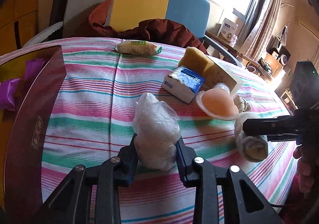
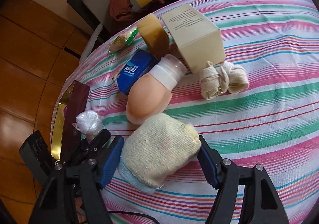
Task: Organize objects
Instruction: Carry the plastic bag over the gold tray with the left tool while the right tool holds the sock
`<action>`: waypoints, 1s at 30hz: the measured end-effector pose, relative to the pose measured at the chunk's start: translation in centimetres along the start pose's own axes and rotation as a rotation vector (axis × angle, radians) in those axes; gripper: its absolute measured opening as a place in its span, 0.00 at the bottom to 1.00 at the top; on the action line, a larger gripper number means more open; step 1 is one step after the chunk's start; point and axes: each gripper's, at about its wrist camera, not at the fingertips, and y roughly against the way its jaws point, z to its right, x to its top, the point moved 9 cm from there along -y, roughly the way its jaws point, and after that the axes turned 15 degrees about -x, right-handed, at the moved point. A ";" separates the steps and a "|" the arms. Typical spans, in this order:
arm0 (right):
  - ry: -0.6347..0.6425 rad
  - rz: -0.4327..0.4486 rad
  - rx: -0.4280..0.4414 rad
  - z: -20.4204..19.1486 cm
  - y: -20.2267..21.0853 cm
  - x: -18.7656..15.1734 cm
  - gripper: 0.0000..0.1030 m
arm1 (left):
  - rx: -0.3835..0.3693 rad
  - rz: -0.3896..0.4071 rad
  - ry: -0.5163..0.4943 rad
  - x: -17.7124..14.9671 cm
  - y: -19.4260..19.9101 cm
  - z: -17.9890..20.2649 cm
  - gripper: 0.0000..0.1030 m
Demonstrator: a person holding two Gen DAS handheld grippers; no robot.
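My left gripper is shut on a clear crumpled plastic bag, held just above the striped tablecloth; the bag also shows in the right wrist view. My right gripper has its jaws around a rolled cream knit sock on the cloth, both pads touching its sides. In the left wrist view the right gripper's fingers lie over the sock. A peach squeeze bottle lies just beyond the sock.
A maroon box with gold lining stands open at the left, purple wrapping inside. A blue tissue pack, a yellow sponge, a cream carton, a folded beige strap and a snack packet lie on the table.
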 end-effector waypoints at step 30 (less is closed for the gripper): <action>0.307 0.034 -0.077 -4.9 -1.7 -2.1 0.71 | -0.068 0.076 0.010 -0.3 11.5 -0.7 0.32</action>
